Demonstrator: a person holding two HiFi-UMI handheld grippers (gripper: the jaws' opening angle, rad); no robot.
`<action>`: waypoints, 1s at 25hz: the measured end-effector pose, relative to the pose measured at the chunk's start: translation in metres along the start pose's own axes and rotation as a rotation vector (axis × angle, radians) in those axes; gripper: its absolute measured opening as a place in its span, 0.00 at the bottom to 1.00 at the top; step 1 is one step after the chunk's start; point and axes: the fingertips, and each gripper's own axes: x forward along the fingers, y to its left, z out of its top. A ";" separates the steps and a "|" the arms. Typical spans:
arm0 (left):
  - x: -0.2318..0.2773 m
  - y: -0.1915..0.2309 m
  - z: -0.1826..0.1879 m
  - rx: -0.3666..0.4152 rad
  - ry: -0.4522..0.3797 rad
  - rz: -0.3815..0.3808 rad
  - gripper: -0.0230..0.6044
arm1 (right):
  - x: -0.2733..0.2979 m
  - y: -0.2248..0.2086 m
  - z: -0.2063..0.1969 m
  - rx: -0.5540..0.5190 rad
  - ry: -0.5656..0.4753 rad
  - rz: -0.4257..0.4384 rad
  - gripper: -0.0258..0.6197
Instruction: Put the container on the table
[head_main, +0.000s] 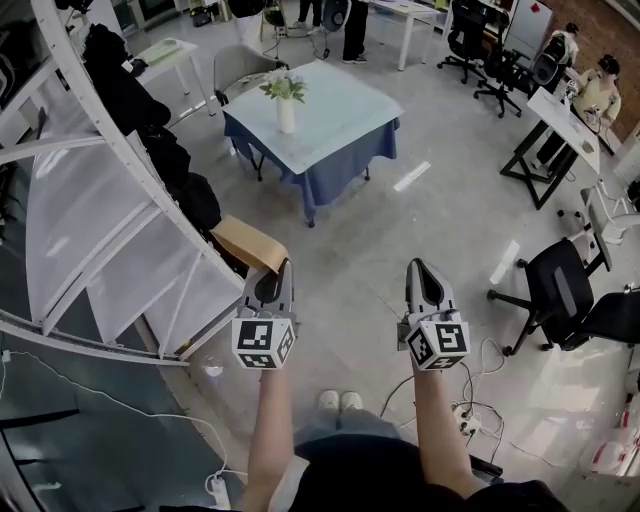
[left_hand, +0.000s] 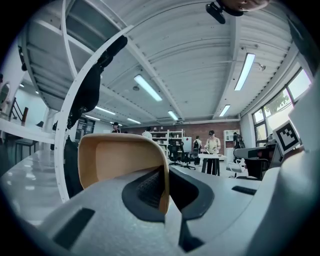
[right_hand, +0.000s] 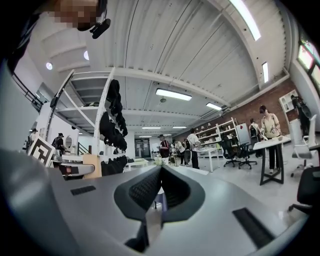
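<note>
A tan, open-topped container (head_main: 246, 242) hangs above the floor, with my left gripper (head_main: 283, 266) shut on its near wall. In the left gripper view the container's (left_hand: 117, 159) thin rim is pinched between the two jaws of the left gripper (left_hand: 167, 192). My right gripper (head_main: 418, 266) is level with the left one, shut and holding nothing; its jaws meet in the right gripper view (right_hand: 160, 174). The table (head_main: 345, 125), with a pale top and a blue cloth, stands ahead across the floor. A white vase with greenery (head_main: 286, 103) stands on its far left part.
A white curved rack (head_main: 120, 230) hung with dark clothes fills the left side. A black office chair (head_main: 560, 295) stands at the right, with desks and people beyond it. Cables and a power strip (head_main: 466, 420) lie by my feet.
</note>
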 end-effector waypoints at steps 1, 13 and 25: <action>0.002 0.003 -0.001 0.000 0.001 -0.005 0.05 | 0.003 0.002 -0.002 -0.001 0.004 -0.003 0.04; 0.013 0.015 0.002 0.013 -0.015 -0.041 0.05 | 0.016 0.008 -0.002 -0.006 -0.004 -0.028 0.04; 0.058 0.025 0.010 0.036 -0.033 -0.040 0.05 | 0.060 -0.018 0.002 0.000 -0.032 -0.022 0.04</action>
